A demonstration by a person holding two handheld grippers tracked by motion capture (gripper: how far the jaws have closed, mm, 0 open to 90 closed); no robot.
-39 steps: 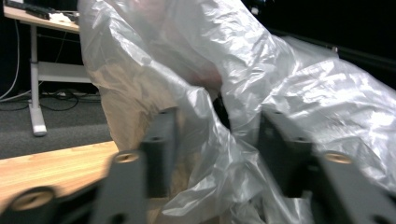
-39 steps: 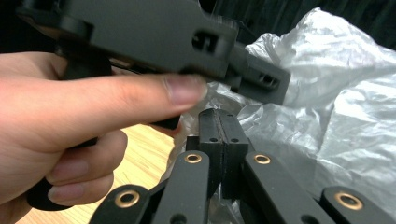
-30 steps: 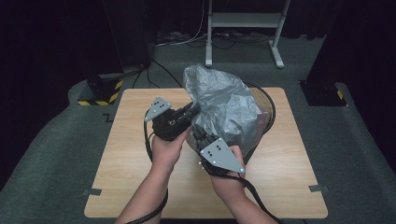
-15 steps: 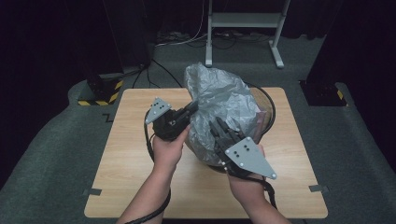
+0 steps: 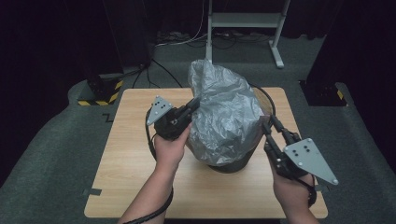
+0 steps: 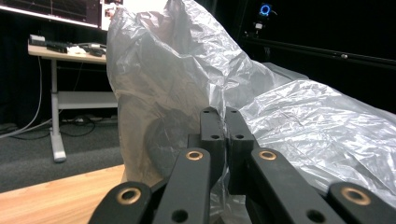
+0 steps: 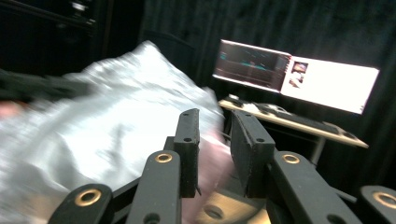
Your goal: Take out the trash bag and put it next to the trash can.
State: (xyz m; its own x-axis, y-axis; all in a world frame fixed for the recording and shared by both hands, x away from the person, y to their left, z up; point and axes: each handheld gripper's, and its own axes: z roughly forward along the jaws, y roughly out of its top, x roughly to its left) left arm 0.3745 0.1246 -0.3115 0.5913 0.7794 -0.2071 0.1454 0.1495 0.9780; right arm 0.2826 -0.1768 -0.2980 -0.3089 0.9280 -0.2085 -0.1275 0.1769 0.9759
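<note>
Dark room, wooden table (image 5: 135,168). Grey plastic bag (image 5: 229,116) drapes over the black bin (image 5: 229,165) at table centre. Left gripper (image 5: 195,103) pinched on the bag film; right gripper (image 5: 268,122) has just been opening, nothing between jaws, beside the bin rim. Risk: one-sided pull slips the thin film or tips the bin.

Bag (image 5: 226,116) fills centre, table (image 5: 130,158) edges free

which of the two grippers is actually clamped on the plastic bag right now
The left gripper: its jaws are shut on a fold of the grey plastic bag. The right gripper has parted jaws beside the bag, gripping nothing.
</note>
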